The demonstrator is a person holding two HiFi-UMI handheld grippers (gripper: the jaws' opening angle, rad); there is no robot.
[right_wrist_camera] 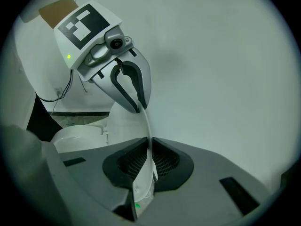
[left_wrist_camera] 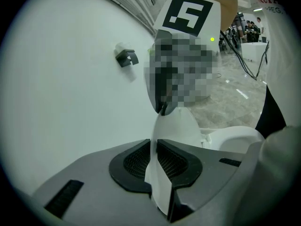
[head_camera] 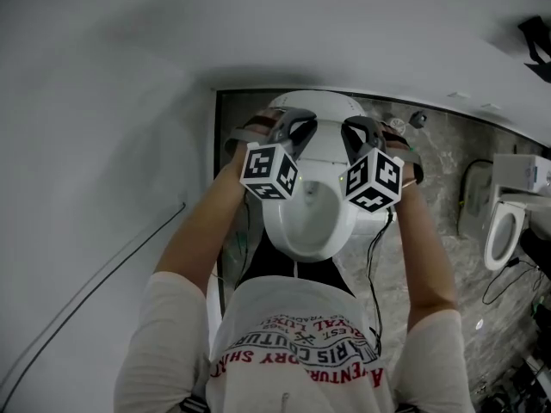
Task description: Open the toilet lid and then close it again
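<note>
White toilet lid [head_camera: 325, 144], rim pinched in L gripper [left_wrist_camera: 154, 160], R gripper [right_wrist_camera: 150, 163] (both clamped)

Washroom: a toilet [head_camera: 303, 224], second toilet [head_camera: 503, 232], marble floor [head_camera: 448, 149].

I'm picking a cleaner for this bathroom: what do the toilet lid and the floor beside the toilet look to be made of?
The toilet lid looks like smooth white plastic with a slight sheen. It is thin and evenly white, though glazed ceramic cannot be ruled out. The floor is grey-brown, veined and glossy, with light reflecting off it. That suggests polished marble or marble-look tile, and the pictures don't settle which.
</note>
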